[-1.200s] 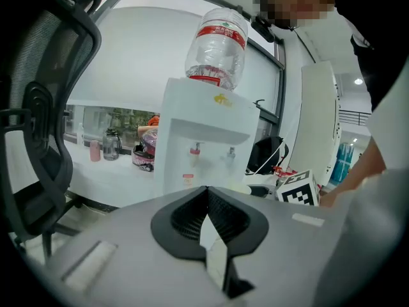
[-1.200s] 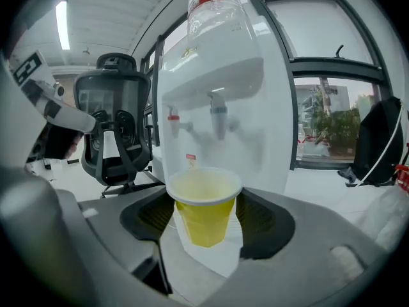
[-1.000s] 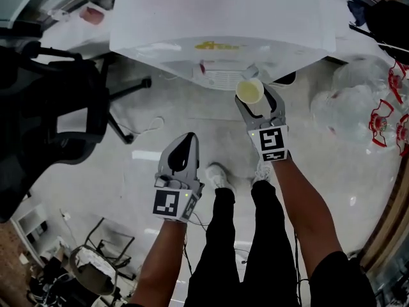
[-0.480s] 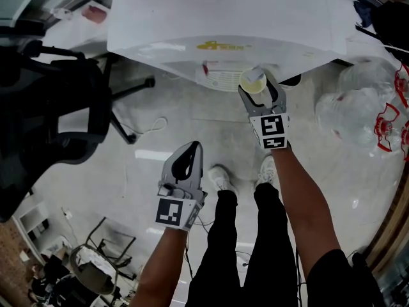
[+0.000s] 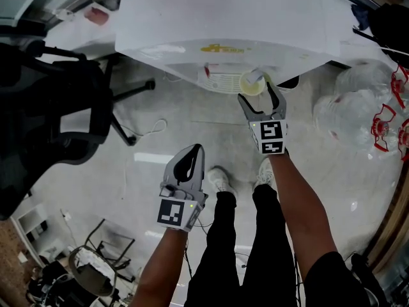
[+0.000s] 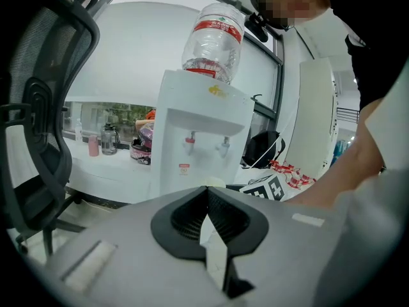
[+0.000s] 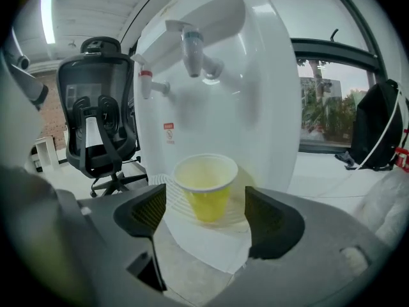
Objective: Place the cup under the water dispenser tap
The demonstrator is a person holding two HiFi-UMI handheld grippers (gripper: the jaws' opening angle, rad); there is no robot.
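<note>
A yellow paper cup (image 7: pixel 204 187) stands upright on the white ribbed drip tray (image 7: pixel 167 194) of the white water dispenser (image 7: pixel 255 75), right below the grey tap (image 7: pixel 192 47). My right gripper (image 7: pixel 206 204) straddles the cup; its jaws are opening, with a gap between each pad and the cup wall. From the head view the cup (image 5: pixel 251 85) sits just ahead of the right gripper (image 5: pixel 259 98), against the dispenser (image 5: pixel 223 24). My left gripper (image 5: pixel 193 152) hangs lower left, away from the dispenser, its jaws shut on nothing (image 6: pixel 206 200).
A red tap (image 7: pixel 148 82) is left of the grey one. A black office chair (image 5: pixel 51 107) stands to the left of the dispenser. Large water bottles with red handles (image 5: pixel 364 110) lie on the floor to the right. The person's legs (image 5: pixel 243 235) are below.
The right gripper carried the cup forward and down onto the drip tray under the tap, and its jaws have spread away from the cup. The left gripper stayed put.
</note>
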